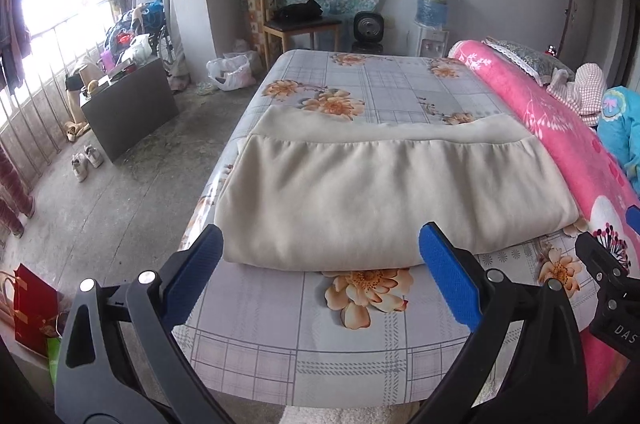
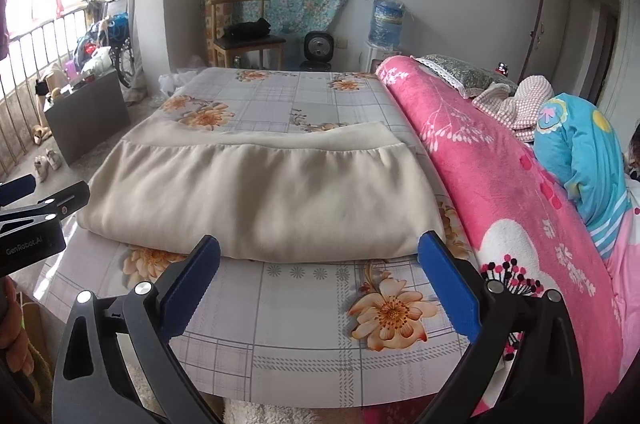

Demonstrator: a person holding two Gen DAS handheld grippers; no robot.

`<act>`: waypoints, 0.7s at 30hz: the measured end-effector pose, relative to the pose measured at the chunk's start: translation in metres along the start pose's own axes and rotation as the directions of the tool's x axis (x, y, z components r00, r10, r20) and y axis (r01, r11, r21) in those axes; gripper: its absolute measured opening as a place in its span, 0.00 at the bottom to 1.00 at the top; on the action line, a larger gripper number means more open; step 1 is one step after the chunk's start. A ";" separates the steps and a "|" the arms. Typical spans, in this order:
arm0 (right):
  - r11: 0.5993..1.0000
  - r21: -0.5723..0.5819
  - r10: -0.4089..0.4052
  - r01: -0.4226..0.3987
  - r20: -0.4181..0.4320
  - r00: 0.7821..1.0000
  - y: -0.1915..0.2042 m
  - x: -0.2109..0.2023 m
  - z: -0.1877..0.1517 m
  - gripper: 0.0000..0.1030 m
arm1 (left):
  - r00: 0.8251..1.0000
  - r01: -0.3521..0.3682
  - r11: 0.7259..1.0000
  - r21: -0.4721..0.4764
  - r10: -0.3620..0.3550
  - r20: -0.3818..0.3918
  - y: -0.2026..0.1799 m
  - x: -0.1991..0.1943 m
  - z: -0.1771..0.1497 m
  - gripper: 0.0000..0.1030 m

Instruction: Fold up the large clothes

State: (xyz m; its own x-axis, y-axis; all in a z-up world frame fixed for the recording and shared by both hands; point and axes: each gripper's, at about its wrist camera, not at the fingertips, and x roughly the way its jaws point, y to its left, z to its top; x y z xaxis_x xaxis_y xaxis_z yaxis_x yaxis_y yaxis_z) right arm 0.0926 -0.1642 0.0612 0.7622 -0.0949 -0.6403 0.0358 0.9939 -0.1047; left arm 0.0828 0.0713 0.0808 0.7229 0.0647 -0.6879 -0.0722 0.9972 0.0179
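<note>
My left gripper (image 1: 320,256) released, jaws wide, nothing between; folded beige garment (image 1: 384,192) lies on bed (image 1: 280,348) just ahead of fingertips. Only left view shows red bag (image 1: 34,308) on floor beside it. My right gripper (image 2: 320,258) also released, empty, garment just ahead. Only right view shows blue pillow (image 2: 580,160) behind pink blanket (image 2: 500,184).
</note>
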 end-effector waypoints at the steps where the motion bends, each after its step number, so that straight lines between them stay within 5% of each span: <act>1: 1.000 0.006 0.002 -0.002 -0.004 1.000 -0.001 0.001 0.000 0.94 | 1.000 -0.003 1.000 -0.003 0.003 -0.001 -0.002 0.001 -0.001 0.92; 9: 0.997 0.077 0.039 -0.033 -0.088 0.995 -0.014 0.014 -0.008 0.94 | 0.997 -0.052 0.998 -0.025 0.051 -0.058 -0.014 0.012 -0.005 0.92; 21: 0.997 0.057 0.053 -0.046 -0.144 0.988 -0.015 0.026 -0.013 0.94 | 0.980 -0.033 0.998 -0.050 0.023 -0.196 -0.027 0.029 -0.015 0.92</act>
State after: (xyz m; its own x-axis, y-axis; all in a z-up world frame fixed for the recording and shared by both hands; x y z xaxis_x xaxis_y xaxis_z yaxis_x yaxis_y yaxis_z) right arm 0.1038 -0.1818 0.0365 0.6617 -0.0488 -0.7482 0.0376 0.9988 -0.0320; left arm 0.0956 0.0457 0.0491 0.5721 0.0790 -0.8164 -0.1304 0.9915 0.0046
